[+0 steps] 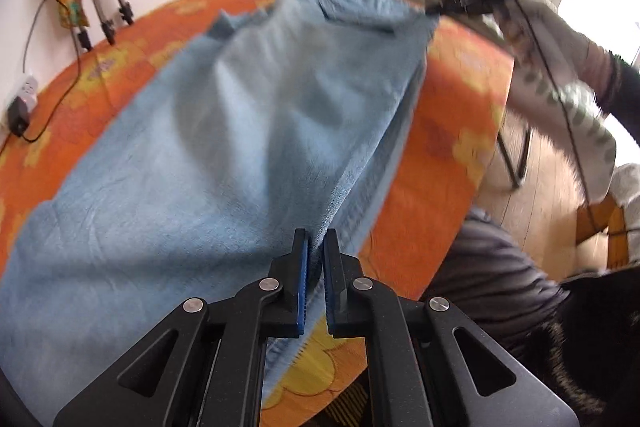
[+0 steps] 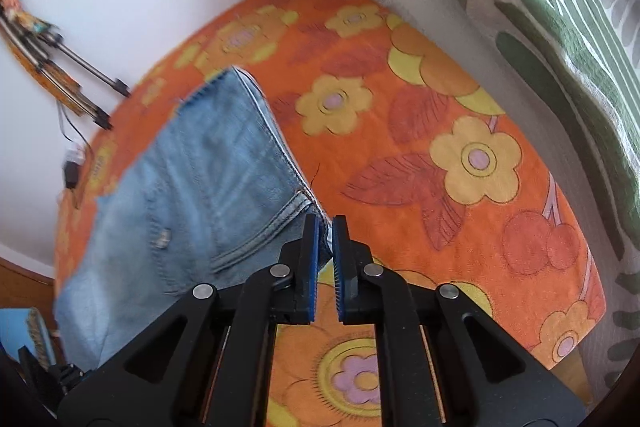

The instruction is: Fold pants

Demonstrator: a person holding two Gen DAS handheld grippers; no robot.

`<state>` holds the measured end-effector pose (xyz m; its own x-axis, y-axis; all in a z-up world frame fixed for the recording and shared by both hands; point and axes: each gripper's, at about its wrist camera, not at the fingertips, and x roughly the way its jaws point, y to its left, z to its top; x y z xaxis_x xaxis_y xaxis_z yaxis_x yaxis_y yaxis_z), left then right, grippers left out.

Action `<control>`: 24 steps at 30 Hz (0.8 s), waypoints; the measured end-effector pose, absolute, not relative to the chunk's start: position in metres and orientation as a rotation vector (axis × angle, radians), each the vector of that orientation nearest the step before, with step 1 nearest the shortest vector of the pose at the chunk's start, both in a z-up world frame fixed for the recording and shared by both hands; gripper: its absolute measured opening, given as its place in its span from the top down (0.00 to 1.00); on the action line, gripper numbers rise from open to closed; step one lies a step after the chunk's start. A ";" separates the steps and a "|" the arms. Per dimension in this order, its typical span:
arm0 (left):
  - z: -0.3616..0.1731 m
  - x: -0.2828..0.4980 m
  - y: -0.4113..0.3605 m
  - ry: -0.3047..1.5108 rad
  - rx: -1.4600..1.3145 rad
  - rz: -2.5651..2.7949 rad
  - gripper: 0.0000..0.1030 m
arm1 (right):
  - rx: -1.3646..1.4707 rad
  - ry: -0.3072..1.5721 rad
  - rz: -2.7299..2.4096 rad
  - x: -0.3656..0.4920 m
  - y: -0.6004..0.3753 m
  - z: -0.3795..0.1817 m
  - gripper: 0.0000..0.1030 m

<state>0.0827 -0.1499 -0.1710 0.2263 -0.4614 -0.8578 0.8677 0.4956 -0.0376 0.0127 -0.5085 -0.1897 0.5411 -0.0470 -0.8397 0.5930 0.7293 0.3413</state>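
Denim of the light blue jeans (image 1: 224, 131) is pinched at opposite edges by the left gripper (image 1: 316, 247) and right gripper (image 2: 326, 227), above the orange floral bedspread (image 2: 420, 155).

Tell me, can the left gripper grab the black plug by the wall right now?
Probably not. The left gripper is shut on the edge of the blue pants, so it is busy. The black plug sits far across the orange bed cover, beyond the spread pants.
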 end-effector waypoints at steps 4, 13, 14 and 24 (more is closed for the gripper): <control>-0.170 0.084 -0.150 0.970 0.494 -0.962 0.92 | 0.594 0.992 -0.411 0.017 -0.502 -0.193 0.93; -0.135 0.096 -0.114 0.960 0.293 -0.942 0.70 | 0.431 0.895 -0.423 0.009 -0.486 -0.129 0.73; -0.132 0.099 -0.108 0.950 0.287 -0.921 0.70 | 0.412 0.864 -0.379 0.016 -0.478 -0.118 0.64; -0.138 0.120 -0.056 0.983 0.234 -0.774 0.70 | 0.180 0.898 0.074 0.153 -0.364 -0.092 0.48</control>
<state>0.1205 -0.0557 -0.1382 0.3178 -0.4812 -0.8170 0.6815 0.7150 -0.1561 0.1532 -0.3642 -0.0917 0.6220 0.1396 -0.7705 0.0113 0.9823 0.1871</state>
